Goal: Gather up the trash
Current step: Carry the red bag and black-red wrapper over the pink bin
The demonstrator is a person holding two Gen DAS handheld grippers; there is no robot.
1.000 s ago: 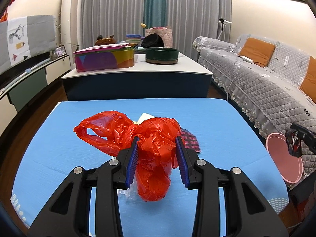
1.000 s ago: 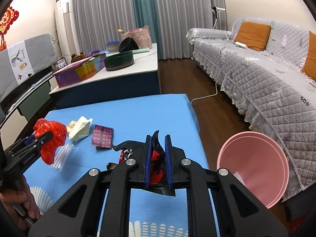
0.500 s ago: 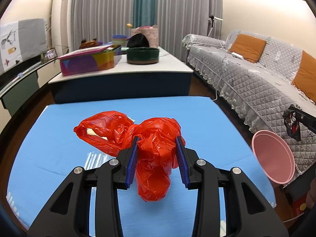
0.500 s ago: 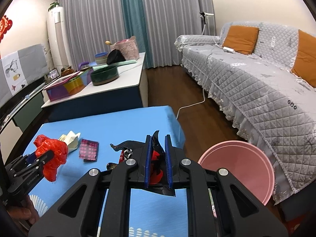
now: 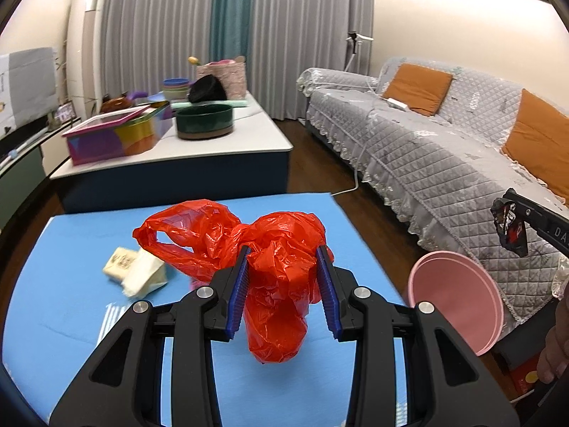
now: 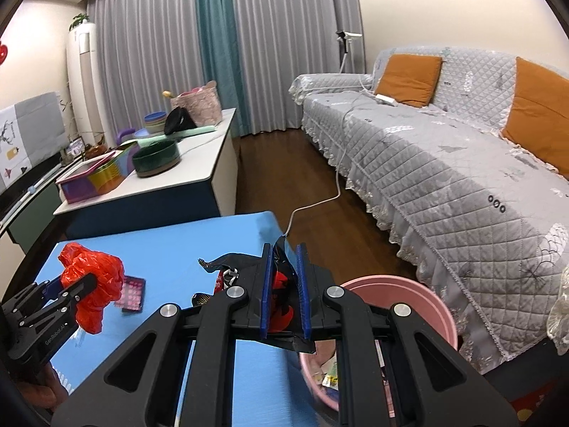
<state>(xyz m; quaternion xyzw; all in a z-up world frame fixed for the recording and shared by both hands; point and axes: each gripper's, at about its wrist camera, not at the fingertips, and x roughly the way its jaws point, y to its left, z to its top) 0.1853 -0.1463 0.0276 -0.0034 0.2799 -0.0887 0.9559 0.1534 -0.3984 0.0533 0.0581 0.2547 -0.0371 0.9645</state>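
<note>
Red bag [image 5: 274,284], crumpled plastic, clamped between blue pads [image 5: 237,295] of left gripper [image 5: 282,293], lifted clear of blue table [image 5: 71,306]; bulk hangs below the jaws, looped handle sticks out to the left. In the right wrist view, same red bag [image 6: 94,277] at far left, pinched at the tip of the left gripper [image 6: 80,290] above the table's left part.

Black wrapper [image 6: 284,284] with red print, gripped tight in right gripper [image 6: 284,291], jaws nearly together on it; torn edges poke out above and below the pads. Seen from the left wrist as a small dark scrap [image 5: 510,226] at the tip of the right gripper [image 5: 512,210], up over the pink bin [image 5: 458,302].

Bin stands on the floor just off the table's right edge, beside the grey sofa [image 5: 444,163]; some scraps lie inside at the bottom [image 6: 327,377].

Left on the table: cream paper wad [image 5: 137,272] at left, striped clear wrapper [image 5: 112,316] near it, pink blister pack [image 6: 133,293] just beside the red bag in the right wrist view.

Beyond, a white counter [image 5: 199,142] with a colourful box [image 5: 117,135] and dark green bowl [image 5: 204,121]. Orange cushions [image 5: 416,83] on the sofa. Part of a hand [image 5: 554,352] at the right edge.
</note>
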